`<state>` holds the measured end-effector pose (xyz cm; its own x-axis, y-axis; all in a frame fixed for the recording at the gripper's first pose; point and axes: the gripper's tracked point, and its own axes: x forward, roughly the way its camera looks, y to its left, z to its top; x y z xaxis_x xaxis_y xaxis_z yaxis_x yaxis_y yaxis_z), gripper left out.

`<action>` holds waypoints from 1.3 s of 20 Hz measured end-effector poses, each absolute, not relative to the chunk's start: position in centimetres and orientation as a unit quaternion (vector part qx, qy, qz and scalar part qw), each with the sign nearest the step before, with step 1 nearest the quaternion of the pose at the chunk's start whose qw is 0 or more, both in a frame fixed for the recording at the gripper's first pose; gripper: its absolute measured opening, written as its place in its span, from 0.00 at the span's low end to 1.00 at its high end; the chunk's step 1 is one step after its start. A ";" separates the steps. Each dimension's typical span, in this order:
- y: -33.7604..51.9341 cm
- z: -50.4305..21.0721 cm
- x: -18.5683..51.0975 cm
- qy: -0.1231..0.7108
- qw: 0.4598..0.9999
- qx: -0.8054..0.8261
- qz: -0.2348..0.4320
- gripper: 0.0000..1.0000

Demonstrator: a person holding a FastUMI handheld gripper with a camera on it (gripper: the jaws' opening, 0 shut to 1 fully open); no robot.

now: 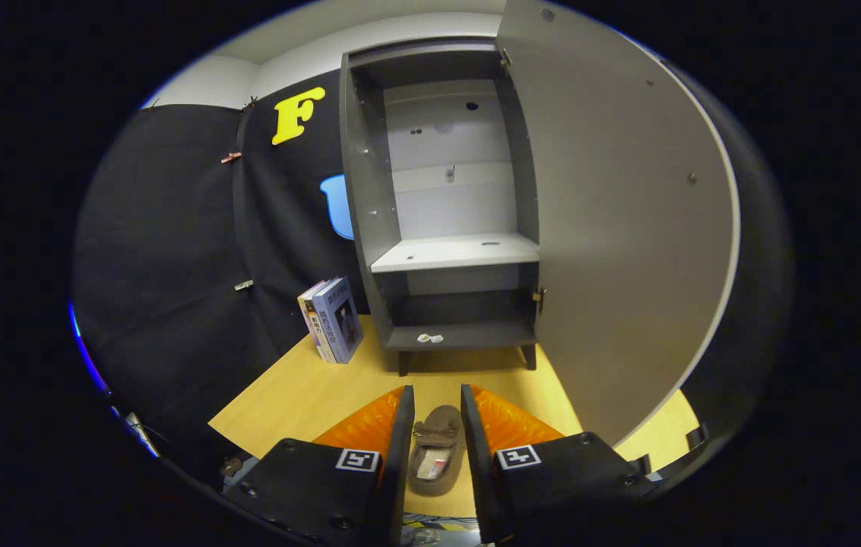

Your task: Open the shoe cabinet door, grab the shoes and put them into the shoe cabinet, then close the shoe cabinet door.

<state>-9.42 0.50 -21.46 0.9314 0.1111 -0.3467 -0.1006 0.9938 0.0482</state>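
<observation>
the gripper (435,403) fingers stand apart around a brown fabric slipper (436,450), near the open grey wooden shoe cabinet (369,228).

The grey shoe cabinet (441,228) at centre frame is left open; its swung white door (620,220) walls off the right.

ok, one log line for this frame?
door: open | shoe: on floor, between fingers | gripper: open, not pressing shoe | cabinet: shelves without shoes
</observation>
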 end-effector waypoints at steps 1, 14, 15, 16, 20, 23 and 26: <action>1.1 -22.9 -9.0 0.186 0.981 0.020 0.053 0.41; 3.4 -41.6 -5.7 0.306 0.951 0.040 0.011 0.40; 3.3 -42.9 -5.7 0.317 0.948 0.038 0.006 0.40; 3.2 -44.0 -5.5 0.326 0.945 0.040 0.004 0.40; 3.2 -47.3 -4.7 0.350 0.935 0.049 -0.007 0.40; 3.0 -48.4 -3.9 0.354 0.934 0.042 -0.014 0.39; 2.5 -49.4 -3.2 0.357 0.933 0.027 -0.023 0.37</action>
<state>-3.22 2.54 -49.39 0.7440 -0.0228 -0.6678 0.0615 0.9975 0.0344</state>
